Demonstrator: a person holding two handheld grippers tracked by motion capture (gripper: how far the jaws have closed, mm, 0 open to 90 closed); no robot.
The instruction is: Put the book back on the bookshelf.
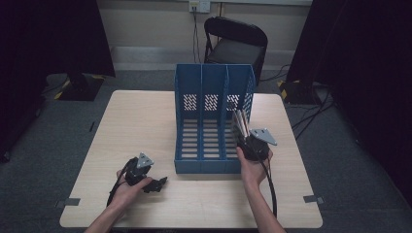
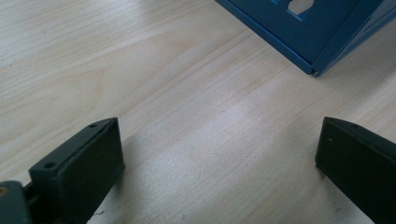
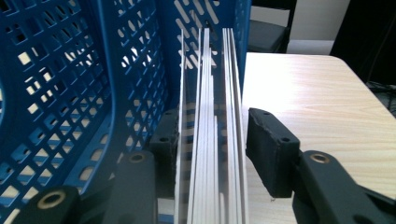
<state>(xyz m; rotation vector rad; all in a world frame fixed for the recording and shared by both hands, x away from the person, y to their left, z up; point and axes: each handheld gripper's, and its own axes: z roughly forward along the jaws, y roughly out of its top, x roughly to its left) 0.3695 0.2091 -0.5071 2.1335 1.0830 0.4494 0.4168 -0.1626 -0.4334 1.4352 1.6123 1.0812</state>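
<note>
Right gripper view, jaws: right gripper (image 3: 212,144) stands parted around a stack of thin white flat sheets (image 3: 212,116) set on edge; the right pad is clear of the stack, the left pad just beside it or touching, which cannot be told.
Stack position: sheets lean beside the right end wall of the blue perforated plastic three-slot file rack (image 3: 70,93); inside or outside cannot be told.
Left gripper view, jaws: left gripper (image 2: 219,158) released, jaws wide apart over bare wood, nothing between them.
Left gripper position: low over the light wooden table (image 2: 140,70), near the rack's front corner.
High view, hands: right hand (image 1: 252,167) beside the rack's right front; left hand (image 1: 127,187) at the near left.
Surroundings: black folding chair (image 1: 235,46) behind the table.
</note>
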